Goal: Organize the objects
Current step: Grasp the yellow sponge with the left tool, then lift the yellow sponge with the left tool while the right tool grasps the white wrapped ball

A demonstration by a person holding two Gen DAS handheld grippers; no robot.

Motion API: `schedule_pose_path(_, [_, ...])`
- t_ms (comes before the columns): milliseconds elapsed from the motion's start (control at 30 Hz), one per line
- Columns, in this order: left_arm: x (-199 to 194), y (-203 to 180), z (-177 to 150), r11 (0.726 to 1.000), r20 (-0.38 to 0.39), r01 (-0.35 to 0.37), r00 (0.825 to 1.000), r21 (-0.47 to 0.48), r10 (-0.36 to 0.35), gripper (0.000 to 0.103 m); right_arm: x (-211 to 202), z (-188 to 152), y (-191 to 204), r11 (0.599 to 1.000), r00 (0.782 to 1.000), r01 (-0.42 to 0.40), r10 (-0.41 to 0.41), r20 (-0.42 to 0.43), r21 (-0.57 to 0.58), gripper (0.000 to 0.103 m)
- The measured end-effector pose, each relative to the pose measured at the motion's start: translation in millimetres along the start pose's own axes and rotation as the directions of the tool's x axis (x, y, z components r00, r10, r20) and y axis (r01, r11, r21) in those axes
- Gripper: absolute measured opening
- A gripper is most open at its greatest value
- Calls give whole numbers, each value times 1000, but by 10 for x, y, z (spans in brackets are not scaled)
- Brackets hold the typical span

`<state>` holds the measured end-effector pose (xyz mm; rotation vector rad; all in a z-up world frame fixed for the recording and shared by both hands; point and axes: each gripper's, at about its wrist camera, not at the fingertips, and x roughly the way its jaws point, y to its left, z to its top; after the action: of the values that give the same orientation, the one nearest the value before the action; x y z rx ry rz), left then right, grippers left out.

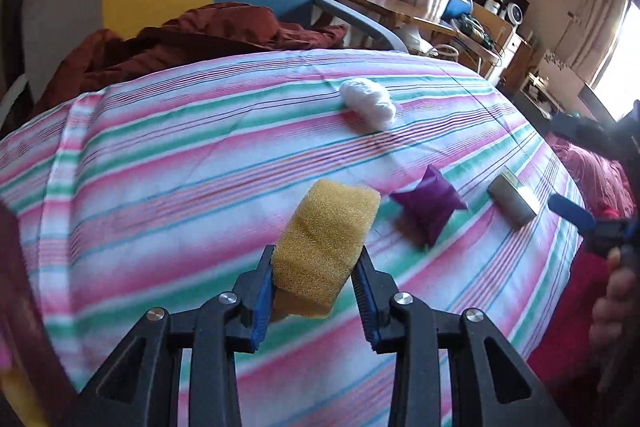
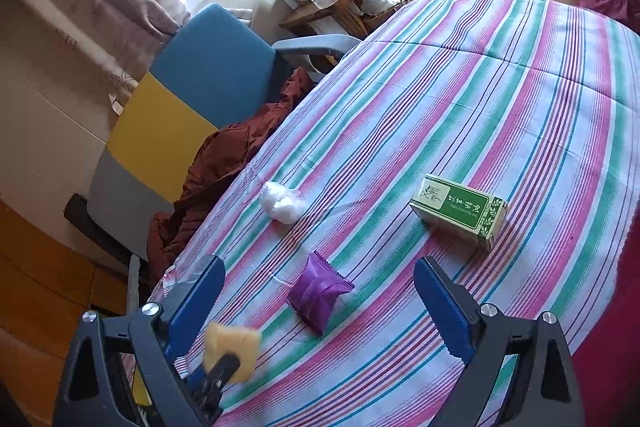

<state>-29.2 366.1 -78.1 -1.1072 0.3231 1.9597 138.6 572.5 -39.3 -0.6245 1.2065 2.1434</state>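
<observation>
Now porous yellow sponge [image 1: 320, 247] block squeezed in left jaws – striped cloth [image 1: 180, 155] beneath.

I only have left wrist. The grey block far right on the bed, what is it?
Observer: A green and white box; the right wrist view shows a printed top with a leaf design.
Operator: Is the right hand-held gripper holding anything?
Observer: No. The right hand-held gripper is open and empty, with the purple packet lying on the bedspread beyond it.
Operator: My sponge looks clamped. Is it off the bed?
Observer: The right wrist view shows the sponge pinched in the left hand-held gripper, but I cannot tell whether it clears the cloth.
</observation>
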Motion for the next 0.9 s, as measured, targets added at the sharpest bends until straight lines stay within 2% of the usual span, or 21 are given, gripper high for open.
schedule_pose_path(267, [-409, -24, -388, 1000, 31, 7, 1000, 5, -7, 36, 81, -26, 4, 999, 999, 32, -32, -36, -1, 96])
schedule_pose_path(500, [-772, -46, -512, 998, 82, 40, 996, 56, -44, 36, 279, -121, 283, 984, 988, 72, -93, -123, -165, 94])
schedule_pose_path(567, [-846, -7, -538, 998, 96, 42, 994, 53, -47, 36, 382, -124, 418, 972, 983, 65, -102, -156, -228, 89])
schedule_pose_path(700, [-997, 112, -568, 998, 117, 60, 991, 22, -62, 36, 650, -10, 706, 934, 978, 70, -133, -160, -351, 76])
schedule_pose_path(900, [-1153, 296, -562, 998, 151, 53, 987, -22, -49, 36, 1392, 213, 1034, 857, 955, 114, -233, -181, -502, 65])
